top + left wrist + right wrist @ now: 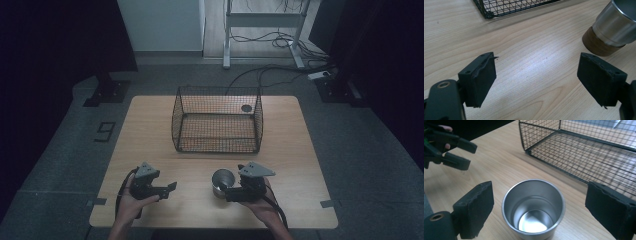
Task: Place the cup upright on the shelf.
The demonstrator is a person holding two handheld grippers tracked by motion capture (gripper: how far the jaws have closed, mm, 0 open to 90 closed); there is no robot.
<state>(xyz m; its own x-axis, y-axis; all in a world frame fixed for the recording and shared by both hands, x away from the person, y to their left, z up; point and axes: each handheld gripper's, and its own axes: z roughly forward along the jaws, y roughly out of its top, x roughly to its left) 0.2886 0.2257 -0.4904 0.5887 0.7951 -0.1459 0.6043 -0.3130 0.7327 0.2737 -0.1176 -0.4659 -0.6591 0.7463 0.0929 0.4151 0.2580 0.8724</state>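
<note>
The right gripper (pixel 537 207) has its two black jaws spread wide, one on each side of the steel cup (pixel 533 207), and neither pad touches the cup's wall; the cup stands free and upright between them, mouth up and empty. In the high view the right gripper (pixel 231 194) sits at the near right of the wooden table (pixel 150 135), with the steel cup (pixel 222 182) just to its left and the person's hand behind it at the near edge. The cup has a brown band round its base, seen from the left gripper view (pixel 616 27). The left gripper (pixel 536 77) also stands wide open over bare wood and holds nothing; in the high view it (pixel 170 189) lies near the left, well apart from the cup. A black wire basket (pixel 217 120) stands empty at the far middle of the table, beyond both grippers.
</note>
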